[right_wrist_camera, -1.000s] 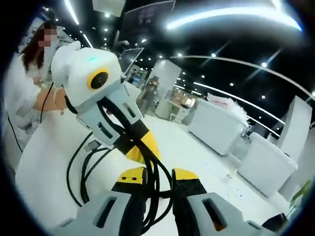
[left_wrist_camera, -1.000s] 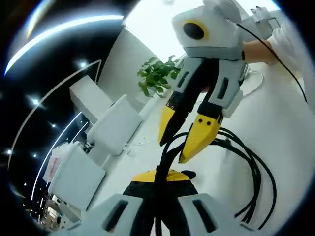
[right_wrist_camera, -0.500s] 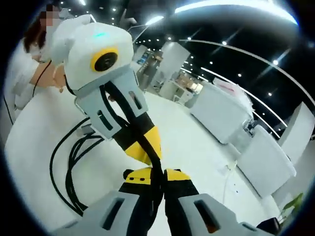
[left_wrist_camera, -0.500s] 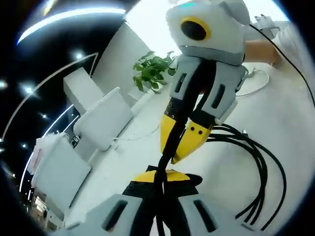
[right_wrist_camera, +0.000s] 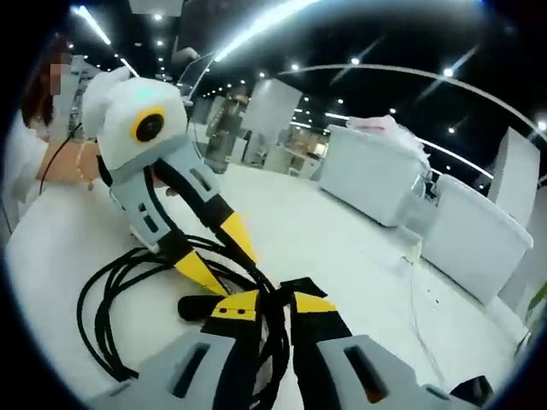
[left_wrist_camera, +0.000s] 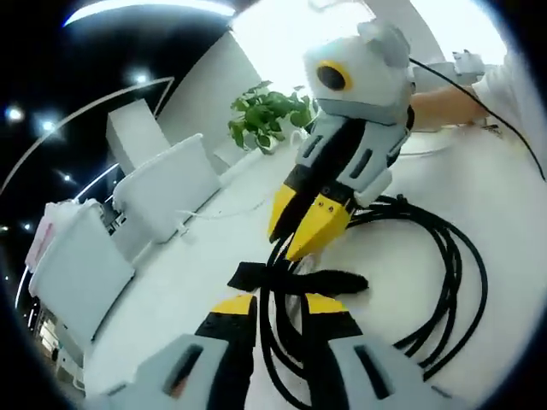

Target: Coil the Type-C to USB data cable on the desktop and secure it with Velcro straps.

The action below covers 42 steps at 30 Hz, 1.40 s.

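Note:
The black data cable (left_wrist_camera: 453,265) lies in loose loops on the white desktop (left_wrist_camera: 197,282); the same cable coil (right_wrist_camera: 98,307) is seen in the right gripper view. A black Velcro strap (left_wrist_camera: 329,280) crosses the gathered strands, its ends sticking out to both sides, and the strap end (right_wrist_camera: 301,286) sits by my right jaws. My left gripper (left_wrist_camera: 280,309) stands open with several strands running between its jaws. My right gripper (right_wrist_camera: 273,307) is shut on the bundled strands. Opposite each other, right gripper (left_wrist_camera: 286,246) and left gripper (right_wrist_camera: 239,273) nearly touch over the strap.
White counters (left_wrist_camera: 162,192) and a potted plant (left_wrist_camera: 265,115) stand beyond the desktop's edge. A person's hand (left_wrist_camera: 436,98) rests at the far side, where a thin white wire (left_wrist_camera: 214,213) also lies. A person's sleeve (right_wrist_camera: 21,162) is at the left, more counters (right_wrist_camera: 376,179) behind.
The left gripper's jaws have parted from around the cable. Both grippers dropped lower over the desktop, and the strap now shows spread across the bundle.

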{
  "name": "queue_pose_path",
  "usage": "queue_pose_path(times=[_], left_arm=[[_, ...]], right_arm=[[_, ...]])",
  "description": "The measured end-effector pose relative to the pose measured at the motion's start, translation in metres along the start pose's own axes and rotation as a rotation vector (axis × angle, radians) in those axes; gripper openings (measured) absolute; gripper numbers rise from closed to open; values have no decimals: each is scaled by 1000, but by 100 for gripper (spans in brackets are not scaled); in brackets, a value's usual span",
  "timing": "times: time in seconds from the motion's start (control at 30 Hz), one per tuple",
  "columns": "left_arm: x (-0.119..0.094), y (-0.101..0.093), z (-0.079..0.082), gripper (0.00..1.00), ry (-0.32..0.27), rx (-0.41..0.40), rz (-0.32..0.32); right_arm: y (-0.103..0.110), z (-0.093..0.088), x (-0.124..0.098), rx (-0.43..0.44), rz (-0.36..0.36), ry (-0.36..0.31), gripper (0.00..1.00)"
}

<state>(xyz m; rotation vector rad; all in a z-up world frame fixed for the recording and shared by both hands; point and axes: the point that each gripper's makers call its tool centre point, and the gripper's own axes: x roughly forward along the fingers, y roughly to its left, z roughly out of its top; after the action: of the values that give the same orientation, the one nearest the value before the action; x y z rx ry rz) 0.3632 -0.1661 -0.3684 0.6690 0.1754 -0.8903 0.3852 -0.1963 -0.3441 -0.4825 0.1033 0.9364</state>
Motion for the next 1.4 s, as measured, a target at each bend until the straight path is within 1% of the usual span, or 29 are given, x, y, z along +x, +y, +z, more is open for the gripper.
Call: queue_pose_path(times=[0.07,0.1,0.17,0.23,0.33,0.37,0.4,0.43,0.5,0.53,0.57,0.63,0.67,0.77,0.83,0.87,0.9,0.93,1.0,1.03,1.1,1.17,1.2,1.23,1.3,1.33,1.37,1.4], left_arm=[[-2,2,0,20,-8,-21,-4],[-4,3,1,20,-16,-34,-8],[-7,5,4,20,-31,-51,-14],[-8,10,10,20,-60,-74,-4],[-8,22,23,19,-129,-168,35],[-6,24,26,19,-149,-209,42],[-3,27,26,19,-158,-246,62],[1,30,25,19,-147,-237,85],[7,39,20,16,-99,-154,161],[9,41,18,15,-81,-129,183],[11,40,16,15,-67,-112,187],[12,39,15,13,-62,-117,194],[12,38,15,11,-63,-115,193],[13,37,13,5,-67,-111,183],[14,35,13,4,-79,-127,173],[13,33,14,4,-86,-129,162],[12,31,15,4,-87,-124,152],[11,28,16,4,-86,-107,139],[10,21,18,3,-74,-55,113],[9,18,19,3,-74,-35,101],[8,11,22,3,-72,6,74],[9,6,24,2,-62,59,61],[8,6,24,2,-53,94,64],[9,5,24,2,-44,118,60],[9,3,25,2,-43,127,57],[9,2,25,2,-45,124,50],[10,0,26,2,-53,112,42],[10,0,26,2,-57,107,40]], right_arm=[[5,12,-9,-20,24,-61,18],[8,16,-15,-42,33,-82,18],[17,17,-26,-92,62,-84,18],[27,15,-31,-93,91,-85,18],[46,14,-34,-139,141,-80,24],[50,13,-33,-158,143,-75,24],[53,12,-31,-209,136,-64,24],[56,12,-28,-251,129,-62,24],[60,10,-21,-318,122,-45,24],[57,9,-17,-342,98,-34,24],[51,8,-11,-398,58,-22,22],[43,11,-5,-472,16,-28,9],[42,12,-4,-481,15,-36,3],[40,19,-2,-396,36,-73,2],[40,22,-4,-358,56,-77,1],[43,23,-5,-316,79,-84,1],[42,25,-6,-293,85,-93,1],[42,28,-8,-262,93,-106,1],[40,34,-12,-153,114,-137,1],[39,35,-12,-123,121,-145,1],[27,38,-12,-33,99,-154,0],[16,35,-9,44,89,-144,0],[10,32,-6,90,77,-130,0],[5,25,-4,137,64,-101,0],[-11,7,1,208,16,-26,0],[-13,1,4,232,15,-13,0],[-13,-4,6,231,29,-2,0],[-14,-10,9,252,34,12,0]])
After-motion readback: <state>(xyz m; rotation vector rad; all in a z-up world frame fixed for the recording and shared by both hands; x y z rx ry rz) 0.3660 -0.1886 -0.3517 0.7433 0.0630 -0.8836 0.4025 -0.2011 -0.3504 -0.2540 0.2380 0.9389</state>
